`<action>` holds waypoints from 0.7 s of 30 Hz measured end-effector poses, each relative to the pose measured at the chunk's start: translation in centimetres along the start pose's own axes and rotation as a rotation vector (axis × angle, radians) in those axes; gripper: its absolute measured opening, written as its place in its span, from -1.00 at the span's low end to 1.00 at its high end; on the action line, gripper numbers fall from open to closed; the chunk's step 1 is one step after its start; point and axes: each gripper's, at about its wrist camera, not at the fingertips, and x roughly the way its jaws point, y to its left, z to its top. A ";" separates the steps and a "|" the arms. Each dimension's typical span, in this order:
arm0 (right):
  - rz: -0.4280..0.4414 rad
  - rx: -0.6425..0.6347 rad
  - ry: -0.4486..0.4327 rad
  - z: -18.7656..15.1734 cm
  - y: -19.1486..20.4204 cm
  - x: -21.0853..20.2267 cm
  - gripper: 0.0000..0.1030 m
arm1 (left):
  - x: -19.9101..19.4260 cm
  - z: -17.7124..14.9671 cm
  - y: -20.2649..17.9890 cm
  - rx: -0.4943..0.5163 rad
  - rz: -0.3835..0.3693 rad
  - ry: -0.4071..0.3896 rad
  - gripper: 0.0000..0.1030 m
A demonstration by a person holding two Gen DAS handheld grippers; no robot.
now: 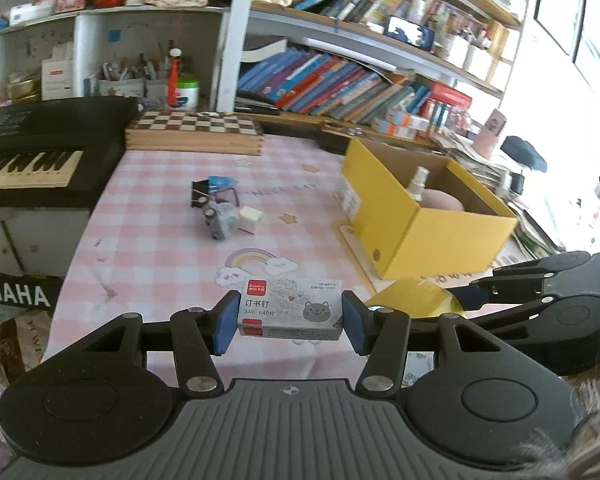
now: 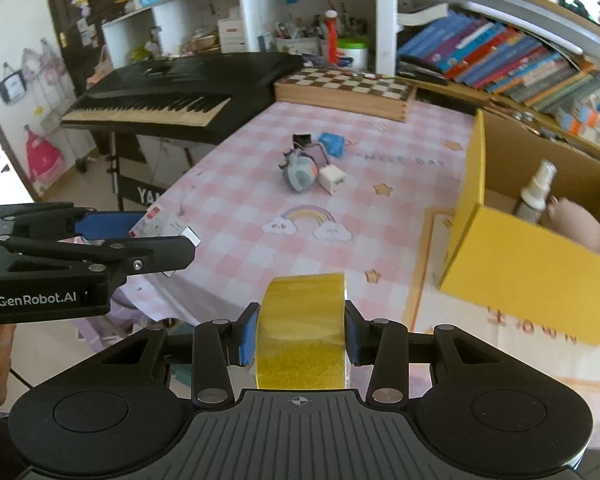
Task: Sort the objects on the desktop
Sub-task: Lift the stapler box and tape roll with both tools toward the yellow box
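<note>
The yellow box (image 1: 440, 236) is taken as the landmark: an open cardboard carton standing on the pink checked tablecloth (image 1: 160, 248), with a white spray bottle (image 1: 417, 184) and a rounded pink object (image 1: 444, 202) already lying inside. It is judged stiff but light, easily nudged if struck on a wall, so anything lowered in would be better brought down from above its open top

A roll of yellow tape (image 2: 302, 330) is gripped across its flat sides by the right gripper (image 2: 300, 334), whose pads are clenched against it; it is held in the air in front of the box, on the near side. The glossy roll is judged rigid, fairly light and somewhat slippery, so the grip across the faces seems sound

A small staple box (image 1: 290, 310), grey-white with a red corner label and a cartoon cat, is clamped by its short ends in the left gripper (image 1: 288, 320), also raised and nearer than the yellow box. Thin card is judged crushable, though its contents would give it some weight

Left of the yellow box, well apart from it, a cluster is seen: a grey tape dispenser-like item (image 1: 220, 220), a white cube charger (image 1: 250, 216), a black binder clip (image 1: 199, 197) and a blue wrapper (image 1: 220, 182), all small and judged light
</note>
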 end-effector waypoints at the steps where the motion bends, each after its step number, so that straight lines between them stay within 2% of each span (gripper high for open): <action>1: -0.007 0.009 -0.002 -0.3 0.0 -0.2 -0.20 | -0.1 -0.1 -0.2 0.007 -0.008 0.001 -0.02; 12: -0.102 0.126 -0.017 -3.6 -0.7 -2.8 -0.20 | -0.7 -1.3 -2.6 0.097 -0.116 0.029 -0.02; 21: -0.193 0.214 -0.022 -5.6 -2.5 -4.9 -0.20 | 0.6 -1.1 -5.4 0.158 -0.219 0.049 -0.02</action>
